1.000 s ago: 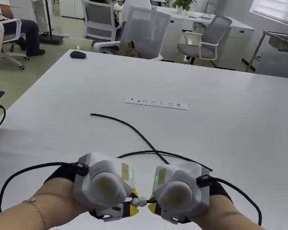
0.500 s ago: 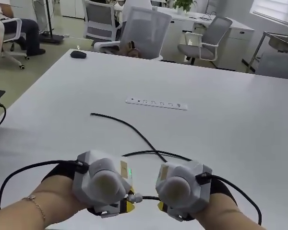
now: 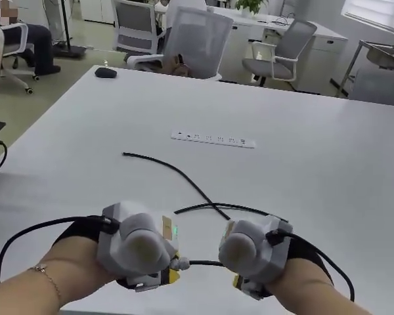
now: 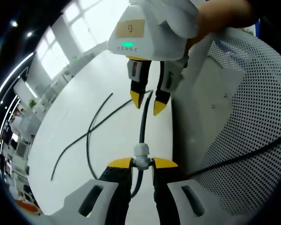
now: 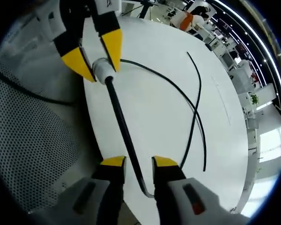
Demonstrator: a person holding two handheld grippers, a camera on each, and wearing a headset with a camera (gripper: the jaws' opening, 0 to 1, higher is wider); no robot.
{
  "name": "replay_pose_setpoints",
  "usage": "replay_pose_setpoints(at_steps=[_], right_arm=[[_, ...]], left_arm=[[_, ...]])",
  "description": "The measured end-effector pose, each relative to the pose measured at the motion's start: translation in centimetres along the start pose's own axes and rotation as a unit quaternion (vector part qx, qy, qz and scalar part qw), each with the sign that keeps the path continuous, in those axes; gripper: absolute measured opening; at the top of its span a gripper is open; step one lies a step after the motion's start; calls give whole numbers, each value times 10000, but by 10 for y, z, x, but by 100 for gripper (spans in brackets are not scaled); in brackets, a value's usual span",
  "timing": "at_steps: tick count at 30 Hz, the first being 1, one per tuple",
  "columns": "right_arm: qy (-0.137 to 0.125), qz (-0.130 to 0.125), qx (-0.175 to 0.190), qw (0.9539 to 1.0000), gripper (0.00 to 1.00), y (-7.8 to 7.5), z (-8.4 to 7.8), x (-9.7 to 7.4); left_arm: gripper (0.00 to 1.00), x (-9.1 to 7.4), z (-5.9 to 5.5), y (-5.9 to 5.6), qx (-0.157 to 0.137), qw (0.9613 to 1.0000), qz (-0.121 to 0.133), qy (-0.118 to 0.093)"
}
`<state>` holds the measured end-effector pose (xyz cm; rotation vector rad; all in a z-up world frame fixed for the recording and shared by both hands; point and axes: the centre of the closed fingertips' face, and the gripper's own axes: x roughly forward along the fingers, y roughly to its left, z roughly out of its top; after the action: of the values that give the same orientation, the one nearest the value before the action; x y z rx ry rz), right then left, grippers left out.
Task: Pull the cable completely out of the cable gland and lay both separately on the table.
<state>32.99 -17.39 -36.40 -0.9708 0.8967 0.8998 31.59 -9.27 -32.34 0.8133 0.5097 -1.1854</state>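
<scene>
Cable gland (image 4: 141,157), small and white, pinched between the yellow tips of the left gripper (image 4: 142,163), at the near edge of the table (image 3: 315,164). Black cable (image 4: 143,126) out of the gland's end, straight across to the right gripper (image 4: 148,103) opposite. Plain in the left gripper view; from the head view, gland a pale nub at the left gripper's nose, both sets of tips largely hidden under the housings. In the right gripper view, cable threaded between own tips, tips close on either side, thin gap showing; biting or not, cannot tell. Beyond the right gripper, cable bent away and run far and left over the tabletop, crossing itself once, free end lying left of and nearer than a white power strip (image 3: 213,140). Grippers apart, short bare run of cable between.
</scene>
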Motion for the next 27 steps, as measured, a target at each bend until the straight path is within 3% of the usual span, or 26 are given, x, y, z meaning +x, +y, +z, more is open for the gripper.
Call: replay_pose_setpoints(at_steps=[4,5,7,8,12,15,27], right_arm=[[-678,283,-230,9970,27,16,32,-4],[-856,288,-448,9949,27,20,41,-7],[-924,188,-921,9913,24,23,48,-9],[-938,142,-1062,9898,21,23,50,-10],[-937,203,-1065,9897,3,24,47,-9],[-909,256,-869,9917,2,21,45,-8],[-707,270,-729,9945,2,18,35,-2]], left_arm=[[17,2,5,-6,48,9999,-94,-46],[17,3,5,-7,68,9999,-99,-44],[17,3,5,-8,100,9999,-121,-38],[17,3,5,-8,121,9998,-121,-30],[17,3,4,-7,103,9999,-131,-26],[17,3,6,-8,126,9998,-127,-54],[17,5,3,-6,176,9998,-117,-11]])
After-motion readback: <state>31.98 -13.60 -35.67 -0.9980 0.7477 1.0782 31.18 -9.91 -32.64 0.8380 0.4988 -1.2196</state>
